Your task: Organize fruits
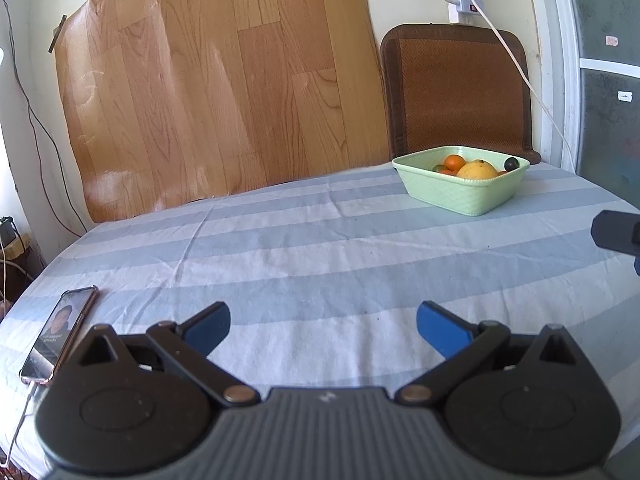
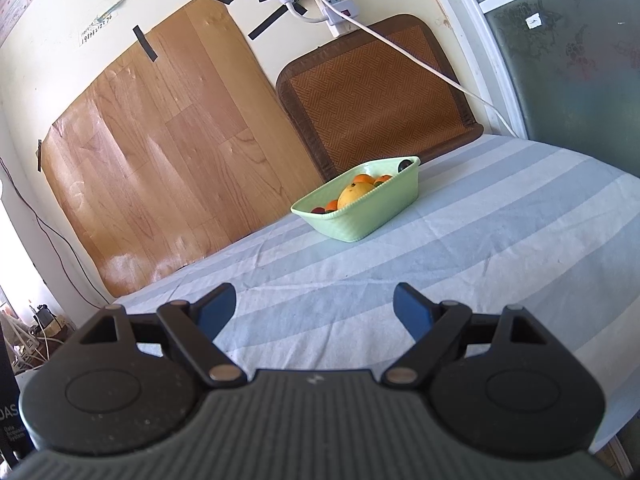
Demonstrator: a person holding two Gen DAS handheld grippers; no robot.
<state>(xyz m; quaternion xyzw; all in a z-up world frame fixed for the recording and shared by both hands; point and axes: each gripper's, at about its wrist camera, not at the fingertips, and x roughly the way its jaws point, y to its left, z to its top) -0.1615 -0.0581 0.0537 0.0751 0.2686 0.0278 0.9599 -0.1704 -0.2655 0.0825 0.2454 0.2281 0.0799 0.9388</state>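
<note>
A pale green basket (image 1: pixel 452 194) (image 2: pixel 360 220) stands on the far right part of the striped tablecloth. It holds a large yellow-orange fruit (image 1: pixel 478 170) (image 2: pixel 354 196), small oranges (image 1: pixel 454 162) (image 2: pixel 364 179) and a dark round fruit (image 1: pixel 511 164) (image 2: pixel 404 165) at its far corner. My left gripper (image 1: pixel 323 326) is open over bare cloth, well short of the basket, with nothing between its blue pads. My right gripper (image 2: pixel 315 306) is also open and holds nothing, and the basket lies ahead of it. A dark part of the right gripper (image 1: pixel 616 234) shows at the right edge of the left wrist view.
A phone (image 1: pixel 60 338) with a lit screen and a cable lies at the table's left edge. A wood-patterned sheet (image 1: pixel 216 80) and a woven brown mat (image 1: pixel 460 92) lean on the wall behind the table. A white cable (image 1: pixel 520 68) hangs from a power strip above.
</note>
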